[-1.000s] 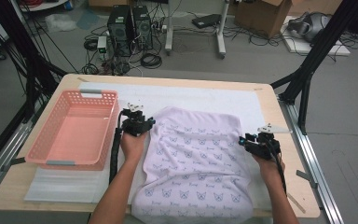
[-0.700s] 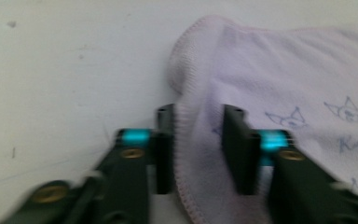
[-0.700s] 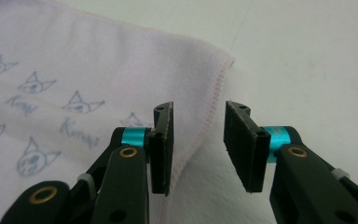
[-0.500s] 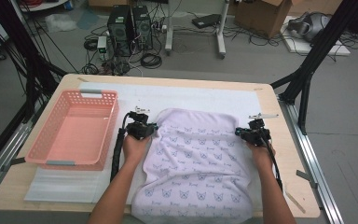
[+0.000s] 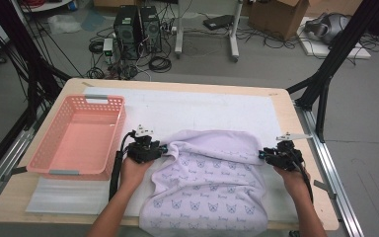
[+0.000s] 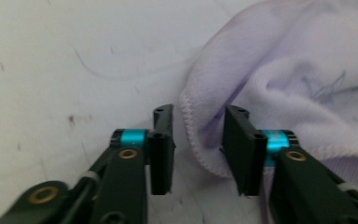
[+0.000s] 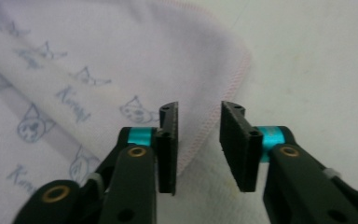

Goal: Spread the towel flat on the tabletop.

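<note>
While both jaw pairs stand apart with nothing pinched, the lavender blanket (image 5: 212, 180) lies on the white mat (image 5: 202, 111) of the worktop (image 5: 281, 98), its near end draping over the front edge toward the person.

Left hand-held gripper (image 5: 150, 149): at the blanket's far-left corner. Jaws have just been opening; in the left gripper view the hemmed corner fold (image 6: 205, 135) sits between them, resting against the right jaw, not pressed from both sides. Reads as let go, not gripped.

Right hand-held gripper (image 5: 271, 155): at the far-right corner. Jaws have also just been opening; in the right gripper view the stitched edge (image 7: 200, 130) runs down through the gap, pads off it.

Handling, my read:
- Soft fleece-type cloth with a cat print, light, limp, no stiffness. It'll sag and fold wherever it isn't supported.
- Not fragile, not slippery; pads should bite fine on the pile.
- Far edge already looks doubled over, so a pinch there takes two layers. Check both are in before lifting, or the under layer peels off.
- Best hold: the hemmed corners, both at once, jaws square across the stitching. Mid-panel pinch just bunches it.
- Keep the two corners level and taut between the hands, otherwise the middle droops and drags on the mat.

Pink basket (image 5: 79, 136) sits to the left, just beside the left hand (image 5: 133, 170), nothing visible in it.
</note>
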Demonstrator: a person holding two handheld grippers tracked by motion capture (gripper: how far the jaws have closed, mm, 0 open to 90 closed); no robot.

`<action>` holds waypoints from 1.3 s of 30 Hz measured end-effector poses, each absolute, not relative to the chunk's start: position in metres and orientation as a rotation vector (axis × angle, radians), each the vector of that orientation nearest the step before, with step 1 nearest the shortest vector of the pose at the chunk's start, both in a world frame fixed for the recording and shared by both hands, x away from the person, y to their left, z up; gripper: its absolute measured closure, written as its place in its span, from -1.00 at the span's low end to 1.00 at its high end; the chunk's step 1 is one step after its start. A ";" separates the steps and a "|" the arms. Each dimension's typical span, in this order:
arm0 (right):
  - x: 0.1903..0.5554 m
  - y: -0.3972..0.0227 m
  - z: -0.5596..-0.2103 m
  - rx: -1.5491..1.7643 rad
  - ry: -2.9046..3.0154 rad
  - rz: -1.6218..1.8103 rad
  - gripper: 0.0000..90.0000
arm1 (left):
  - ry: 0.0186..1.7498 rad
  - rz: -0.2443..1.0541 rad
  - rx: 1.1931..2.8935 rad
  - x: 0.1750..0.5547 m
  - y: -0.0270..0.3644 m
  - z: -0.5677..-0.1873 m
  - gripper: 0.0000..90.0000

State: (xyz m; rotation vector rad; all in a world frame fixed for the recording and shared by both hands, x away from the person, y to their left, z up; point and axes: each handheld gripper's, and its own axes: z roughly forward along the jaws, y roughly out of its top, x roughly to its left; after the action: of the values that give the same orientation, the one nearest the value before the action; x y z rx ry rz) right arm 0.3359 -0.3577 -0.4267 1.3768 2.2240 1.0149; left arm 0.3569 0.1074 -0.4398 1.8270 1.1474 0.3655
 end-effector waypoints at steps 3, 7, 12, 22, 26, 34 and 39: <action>0.336 -0.360 -0.422 1.362 2.165 1.057 0.42 | 1.135 0.368 1.771 0.366 0.107 -0.432 0.22; 0.338 -0.359 -0.421 1.352 2.157 1.068 0.42 | 1.169 0.371 1.726 0.387 0.106 -0.427 0.28; 0.337 -0.354 -0.421 1.320 2.178 1.072 0.42 | 1.225 0.368 1.746 0.411 0.102 -0.433 0.45; 0.337 -0.353 -0.421 1.300 2.197 1.071 0.41 | 1.156 0.253 1.888 0.408 0.071 -0.449 0.20; 0.337 -0.352 -0.422 1.300 2.193 1.078 0.41 | 1.081 0.318 1.964 0.402 0.059 -0.450 0.13; 0.336 -0.351 -0.425 1.311 2.195 1.084 0.41 | 1.047 0.338 1.977 0.396 0.053 -0.448 0.85; 0.335 -0.349 -0.425 1.305 2.193 1.085 0.41 | 1.196 0.535 1.818 0.403 0.075 -0.436 0.88</action>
State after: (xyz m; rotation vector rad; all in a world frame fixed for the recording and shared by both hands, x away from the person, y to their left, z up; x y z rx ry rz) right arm 0.3353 -0.3493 -0.4246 1.3054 2.1932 1.0850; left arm 0.4027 0.0752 -0.4355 1.8180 1.1957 0.5350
